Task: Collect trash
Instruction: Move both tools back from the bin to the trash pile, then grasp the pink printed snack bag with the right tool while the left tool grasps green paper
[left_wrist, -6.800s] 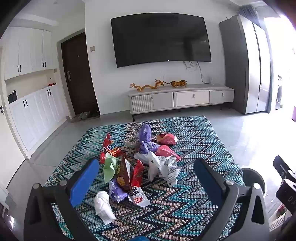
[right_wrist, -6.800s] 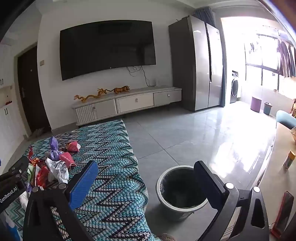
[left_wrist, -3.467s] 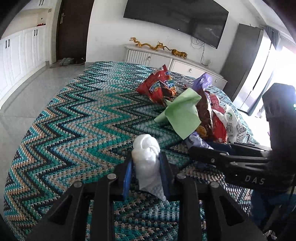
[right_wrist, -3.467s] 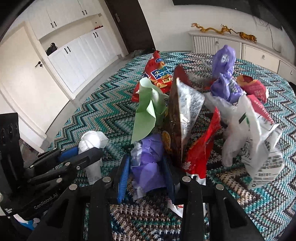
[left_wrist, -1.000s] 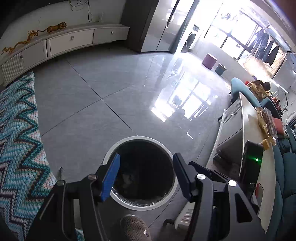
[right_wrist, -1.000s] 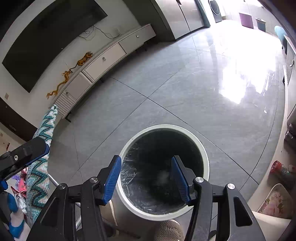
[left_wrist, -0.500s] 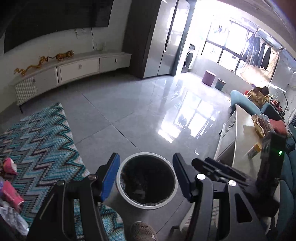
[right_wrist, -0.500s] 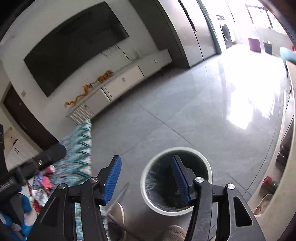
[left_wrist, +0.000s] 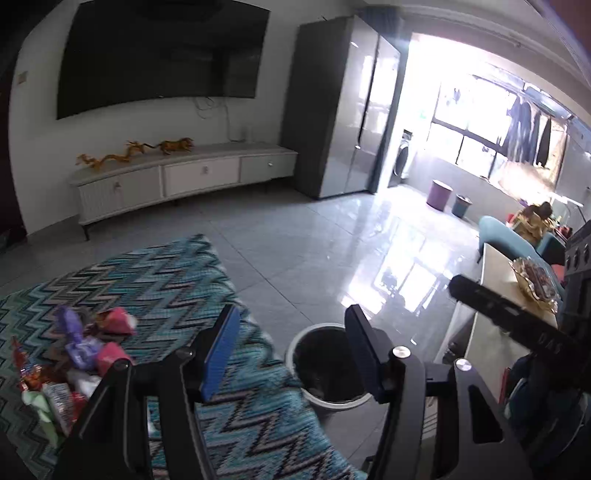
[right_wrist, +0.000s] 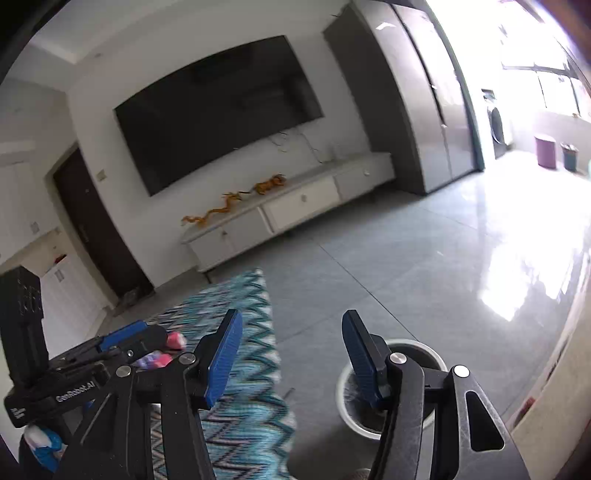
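Note:
A pile of snack wrappers and crumpled bags (left_wrist: 74, 354) lies on the zigzag blue rug (left_wrist: 159, 284) at the left of the left wrist view. The round white bin with a black liner (left_wrist: 325, 369) stands on the grey floor by the rug's right edge; it also shows in the right wrist view (right_wrist: 373, 417). My left gripper (left_wrist: 291, 350) is open and empty, raised above rug edge and bin. My right gripper (right_wrist: 291, 354) is open and empty, raised just left of the bin. The left gripper's body (right_wrist: 66, 373) shows at the left of the right wrist view.
A white TV cabinet (left_wrist: 184, 177) with gold dragon figures stands under a wall TV (left_wrist: 159, 55). A tall grey cabinet (left_wrist: 332, 129) is at the right. A low table (left_wrist: 498, 332) and teal seats lie at the far right. Two small bins (left_wrist: 448, 199) stand near the bright window.
Both grippers have lifted up and back from over the bin and tilted toward the room. The rug and trash pile have come back into view. Both stay open and empty.

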